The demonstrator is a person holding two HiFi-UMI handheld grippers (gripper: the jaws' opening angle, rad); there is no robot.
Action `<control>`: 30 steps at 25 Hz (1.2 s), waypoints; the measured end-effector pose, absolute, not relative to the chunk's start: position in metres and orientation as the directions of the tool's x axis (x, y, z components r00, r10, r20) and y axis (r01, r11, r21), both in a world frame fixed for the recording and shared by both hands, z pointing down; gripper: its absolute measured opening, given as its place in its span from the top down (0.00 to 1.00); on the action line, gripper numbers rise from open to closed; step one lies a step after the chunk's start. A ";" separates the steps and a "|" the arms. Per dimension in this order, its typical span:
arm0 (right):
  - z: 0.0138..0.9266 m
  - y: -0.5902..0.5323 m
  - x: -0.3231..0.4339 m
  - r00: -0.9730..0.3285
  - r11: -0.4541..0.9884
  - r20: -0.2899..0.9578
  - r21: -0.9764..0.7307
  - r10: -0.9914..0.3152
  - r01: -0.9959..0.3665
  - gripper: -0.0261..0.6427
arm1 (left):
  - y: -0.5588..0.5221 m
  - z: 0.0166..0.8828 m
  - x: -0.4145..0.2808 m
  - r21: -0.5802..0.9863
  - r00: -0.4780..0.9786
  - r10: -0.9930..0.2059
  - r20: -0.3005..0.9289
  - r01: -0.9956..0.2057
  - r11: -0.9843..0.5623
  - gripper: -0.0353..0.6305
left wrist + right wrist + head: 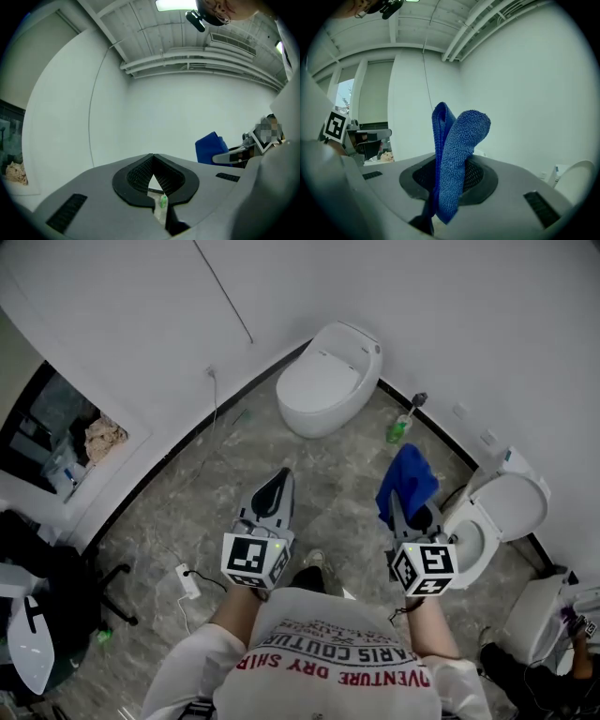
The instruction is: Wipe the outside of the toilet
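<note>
**A:** What do the tongs hold?

**B:** The right gripper (405, 514) is clamped on a blue cloth (452, 154), which stands folded above its jaws. The left gripper (153, 161) is closed tip to tip, with nothing between.

**A:** Where is the toilet?

**B:** I see two and can't tell which is meant. A lidded toilet (328, 381) sits ahead by the wall, well apart from both grippers. An open toilet (514, 502) is just beside the right gripper.

**A:** How would you wipe it well?

**B:** I'd press the loose fold flat on the shell so that cloth, not jaw tips, meets it. Work from the top down, keeping the left gripper clear.

**A:** How does it look?

**B:** Both are smooth, rounded and white. No dirt shows from here.
</note>
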State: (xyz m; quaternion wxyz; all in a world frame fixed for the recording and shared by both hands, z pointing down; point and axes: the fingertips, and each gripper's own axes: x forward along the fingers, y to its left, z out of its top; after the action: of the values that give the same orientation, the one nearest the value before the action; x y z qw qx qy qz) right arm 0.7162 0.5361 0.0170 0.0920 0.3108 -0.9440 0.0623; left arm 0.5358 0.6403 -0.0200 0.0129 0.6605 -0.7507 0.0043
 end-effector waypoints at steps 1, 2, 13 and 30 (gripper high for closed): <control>0.014 0.518 0.703 -0.784 0.793 0.213 -0.061 -0.583 -0.607 0.85 | 0.623 -0.022 0.521 0.014 -0.115 -0.993 0.029 -0.993 0.116 0.94; 0.011 0.500 0.690 -0.777 0.786 0.214 -0.059 -0.592 -0.616 0.85 | 0.606 -0.023 0.508 0.016 -0.102 -0.994 0.032 -0.995 0.102 0.94; 0.028 0.321 0.587 -0.762 0.768 0.243 -0.094 -0.600 -0.634 0.85 | 0.437 0.007 0.402 0.036 -0.098 -0.990 0.099 -0.994 0.101 0.94; 0.098 0.001 0.461 -0.743 0.768 0.353 -0.098 -0.569 -0.633 0.85 | 0.124 0.048 0.275 0.035 -0.116 -0.984 0.139 -0.992 0.121 0.94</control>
State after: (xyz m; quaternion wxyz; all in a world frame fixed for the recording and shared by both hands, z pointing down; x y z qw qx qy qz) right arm 0.4607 0.0010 0.0980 0.1529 0.3240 -0.9276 0.1062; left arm 0.2747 0.1244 0.0478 0.0636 0.6620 -0.7461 0.0333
